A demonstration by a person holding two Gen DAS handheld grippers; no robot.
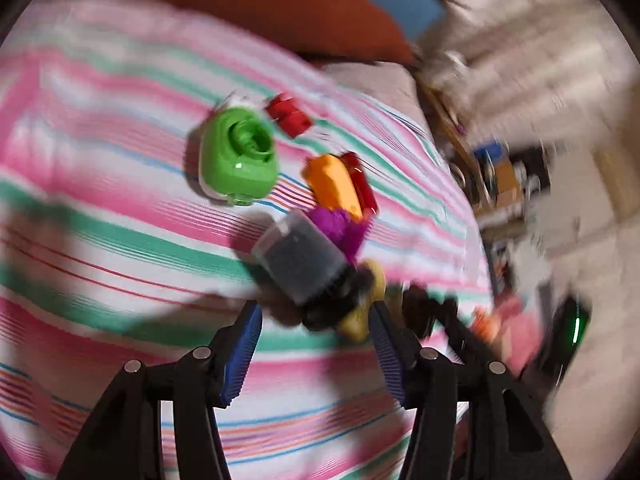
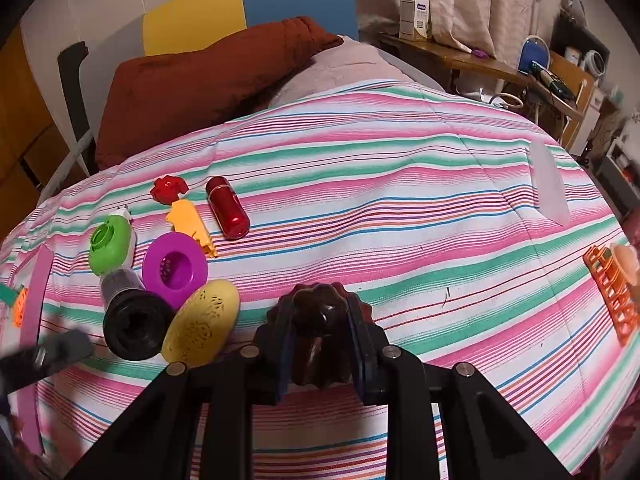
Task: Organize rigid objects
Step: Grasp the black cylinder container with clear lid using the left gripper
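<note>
On the striped bedspread (image 2: 400,184) lies a cluster of small rigid items: a green dispenser (image 2: 107,245), a purple oval piece (image 2: 175,270), a yellow oval case (image 2: 202,322), a black-capped clear jar (image 2: 130,316), an orange block (image 2: 191,226), a red cylinder (image 2: 227,207) and a red gear-like piece (image 2: 168,189). My right gripper (image 2: 320,336) is shut on a dark brown fluted knob (image 2: 318,332), just right of the cluster. My left gripper (image 1: 316,340) is open and empty, just short of the jar (image 1: 298,258). That view is blurred; the green dispenser (image 1: 236,160) lies further ahead.
A brown pillow (image 2: 208,76) and a yellow-blue headboard (image 2: 248,8) lie beyond the cluster. An orange grid rack (image 2: 610,296) sits at the bed's right edge. A cluttered wooden desk (image 2: 492,64) stands to the right. The left gripper's tip (image 2: 52,354) shows at the lower left.
</note>
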